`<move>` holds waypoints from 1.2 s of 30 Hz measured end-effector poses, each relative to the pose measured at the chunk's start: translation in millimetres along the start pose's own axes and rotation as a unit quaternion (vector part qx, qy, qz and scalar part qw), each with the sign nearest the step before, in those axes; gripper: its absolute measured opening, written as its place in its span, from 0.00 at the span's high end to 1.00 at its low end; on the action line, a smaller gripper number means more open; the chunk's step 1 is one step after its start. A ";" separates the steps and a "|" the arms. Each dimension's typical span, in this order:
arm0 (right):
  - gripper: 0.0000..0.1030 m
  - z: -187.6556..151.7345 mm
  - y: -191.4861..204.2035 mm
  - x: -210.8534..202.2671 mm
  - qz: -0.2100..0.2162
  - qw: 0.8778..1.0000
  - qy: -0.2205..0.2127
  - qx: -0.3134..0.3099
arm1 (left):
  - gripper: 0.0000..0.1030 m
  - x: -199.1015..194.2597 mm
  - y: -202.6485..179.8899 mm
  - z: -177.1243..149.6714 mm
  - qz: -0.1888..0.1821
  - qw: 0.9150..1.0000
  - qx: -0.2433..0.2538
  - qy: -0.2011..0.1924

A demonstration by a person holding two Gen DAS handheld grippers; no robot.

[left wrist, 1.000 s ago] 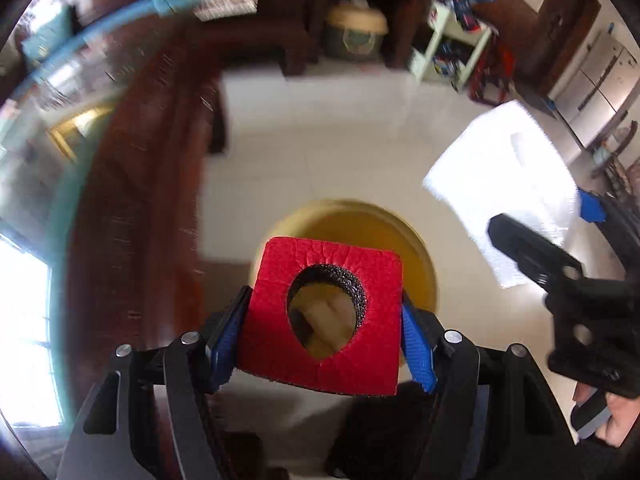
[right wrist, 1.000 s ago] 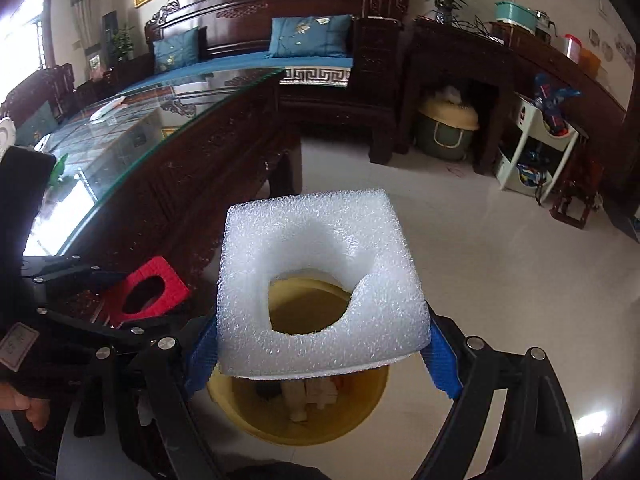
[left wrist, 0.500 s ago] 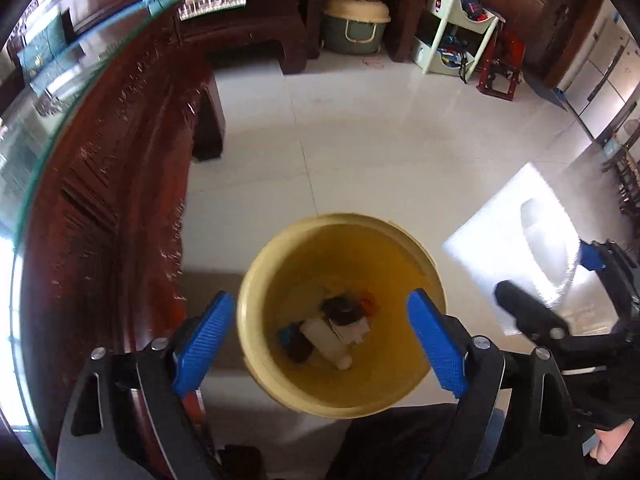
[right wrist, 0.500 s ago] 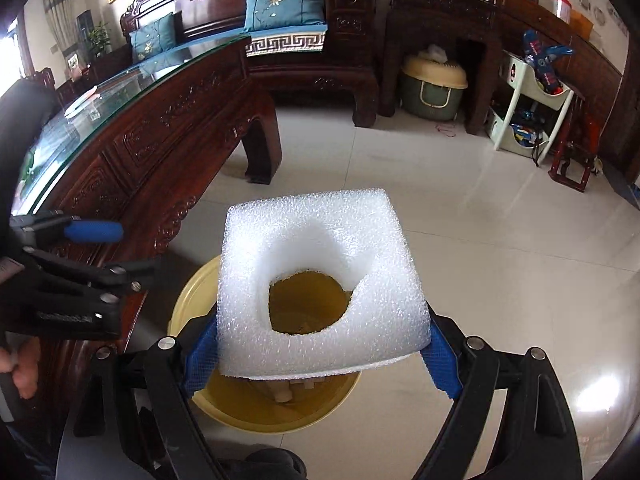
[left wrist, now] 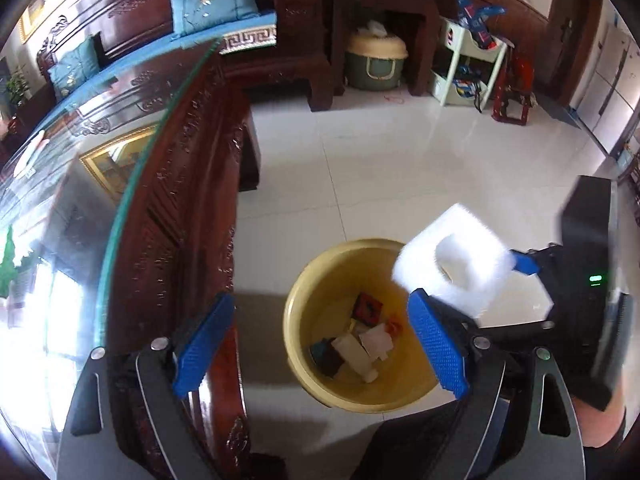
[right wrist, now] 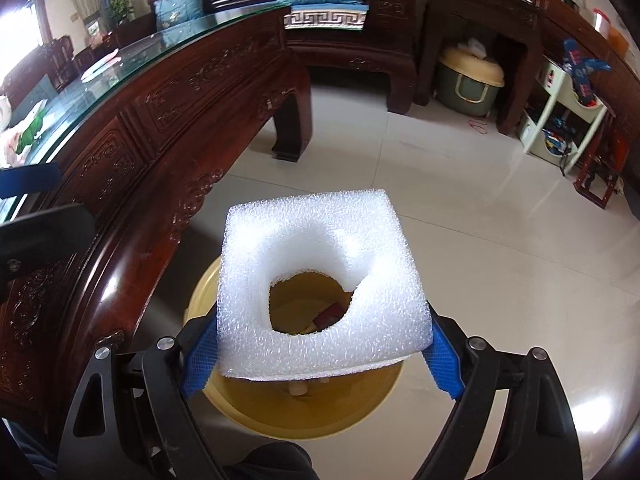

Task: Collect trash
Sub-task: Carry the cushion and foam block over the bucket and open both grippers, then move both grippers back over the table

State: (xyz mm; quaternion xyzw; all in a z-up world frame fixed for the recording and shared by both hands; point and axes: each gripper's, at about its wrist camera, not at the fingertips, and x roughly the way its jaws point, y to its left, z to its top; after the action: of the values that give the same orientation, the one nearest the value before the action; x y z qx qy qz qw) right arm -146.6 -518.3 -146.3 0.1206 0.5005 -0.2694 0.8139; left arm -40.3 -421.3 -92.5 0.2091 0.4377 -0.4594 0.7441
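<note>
the bin (left wrist: 362, 322) stands on the floor (left wrist: 400, 160) in the lower middle of the left wrist view, just right of the long glass-topped table (left wrist: 172, 184) that fills the left side. scraps (left wrist: 360, 344) lie in the bin's bottom. the left gripper (left wrist: 320, 344) sits at the bottom edge, one finger over the table edge, the other over the bin's right rim. at right, the foam block (left wrist: 452, 260) hangs over the bin's upper right rim between the fingers of the right gripper (right wrist: 320, 350). along the top, a sofa (left wrist: 208, 24) lies behind the table, a lidded basket (left wrist: 376, 60) right of it, a shelf unit (left wrist: 468, 68) further right.
</note>
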 end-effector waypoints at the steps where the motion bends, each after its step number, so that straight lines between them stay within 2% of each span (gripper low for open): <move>1: 0.15 3.3 5.0 0.9 -0.001 1.000 -0.002 -0.006 | 0.14 -3.5 2.2 -0.4 0.001 1.000 -0.002 -0.003; 4: 0.15 11.7 19.0 3.7 -0.008 1.000 -0.004 -0.024 | 0.14 -10.7 9.8 -1.1 0.002 1.000 -0.009 -0.009; 10: 0.15 19.3 22.3 -4.3 -0.011 1.000 -0.013 -0.013 | 0.14 -18.2 21.6 -4.0 0.000 1.000 -0.012 -0.010; 29: 0.15 9.4 24.3 -32.1 -0.054 0.998 -0.010 -0.010 | 0.14 -34.0 33.1 -18.0 -0.028 0.999 -0.020 -0.019; 32: 0.15 7.4 23.8 -43.4 -0.060 0.998 -0.020 -0.005 | 0.14 -43.8 37.3 -20.3 -0.031 0.999 -0.022 -0.031; 36: 0.15 12.6 33.7 -71.5 -0.067 0.996 -0.055 -0.011 | 0.14 -62.9 51.9 -25.9 -0.022 0.998 -0.033 -0.057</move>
State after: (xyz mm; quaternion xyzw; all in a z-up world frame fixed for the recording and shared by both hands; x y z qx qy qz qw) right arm -143.6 -473.6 -80.0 0.0632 0.4645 -0.3238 0.8218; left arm -19.5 -346.0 -57.9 0.1484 0.4139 -0.4720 0.7641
